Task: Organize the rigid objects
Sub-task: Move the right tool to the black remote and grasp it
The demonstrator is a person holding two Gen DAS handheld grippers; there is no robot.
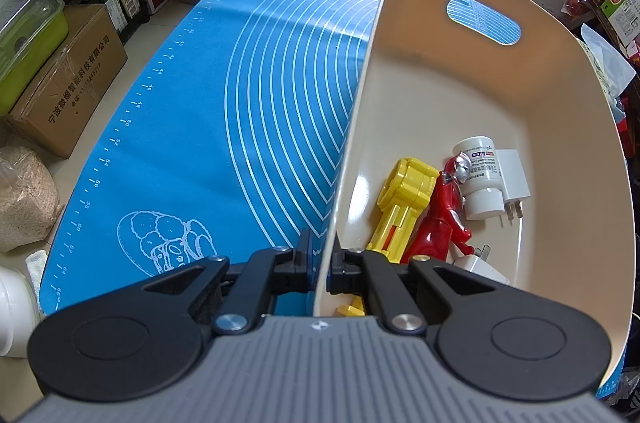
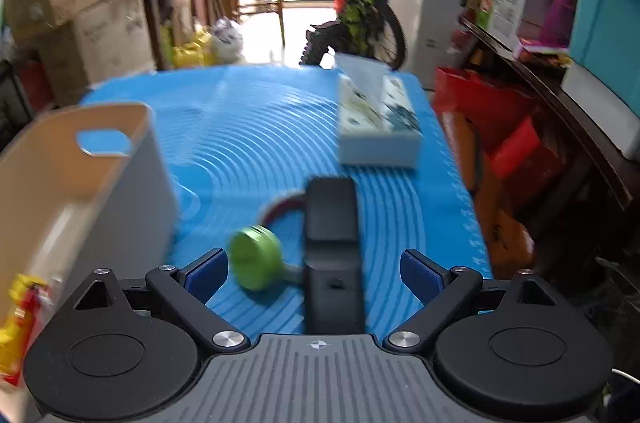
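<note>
My left gripper point(image 1: 322, 265) is shut on the near wall of the cream bin point(image 1: 432, 83), pinching its rim. Inside the bin lie a yellow toy point(image 1: 404, 201), a red figure point(image 1: 444, 211), a white bottle point(image 1: 478, 179) and white plug adapters point(image 1: 514, 179). My right gripper point(image 2: 316, 273) is open above the blue mat point(image 2: 248, 127). Between its fingers lies a black rectangular case point(image 2: 332, 243). A green round object point(image 2: 256, 257) lies just left of the case, with a red ring point(image 2: 280, 209) behind it. The bin point(image 2: 80, 183) stands at the left in the right wrist view.
A tissue box point(image 2: 378, 119) stands at the mat's far right. Cardboard boxes point(image 1: 68, 79) and shelves line the floor at the left. A bicycle point(image 2: 356, 19) stands beyond the table. Shelves with boxes point(image 2: 552, 35) run along the right.
</note>
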